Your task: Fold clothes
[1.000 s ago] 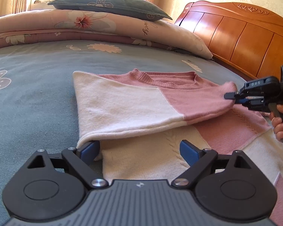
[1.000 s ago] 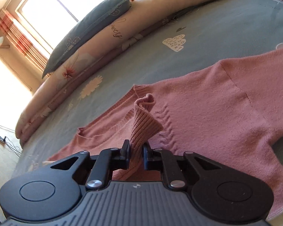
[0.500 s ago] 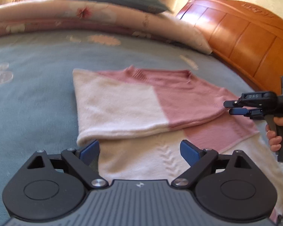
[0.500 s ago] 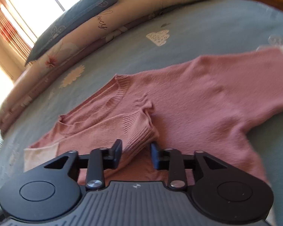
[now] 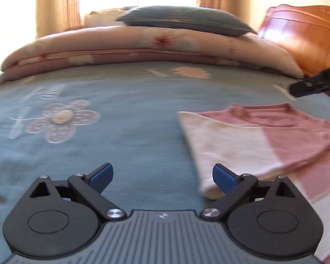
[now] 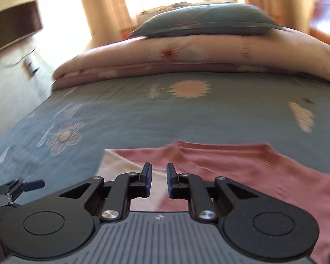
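Note:
A pink and cream knit sweater [image 5: 253,145] lies flat on the blue bedspread [image 5: 125,118], one side folded over the body. My left gripper [image 5: 162,176] hovers open over the bedspread just left of the sweater's cream edge, with nothing between its blue pads. In the left wrist view my right gripper [image 5: 297,91] hangs above the sweater's far right. In its own view the right gripper [image 6: 158,176] sits above the sweater [image 6: 242,171] near the collar. Its jaws are closing to a narrow gap and hold nothing.
A folded floral quilt [image 5: 143,48] with a dark blue pillow [image 5: 182,19] on it lies across the far side of the bed. The wooden headboard [image 5: 308,37] stands at the right. Part of my left gripper [image 6: 17,187] shows low at the left of the right wrist view.
The right gripper let go of the pink ribbed cuff, then lifted and rolled level. The left gripper rose and swung left, so the sweater now sits to its right.

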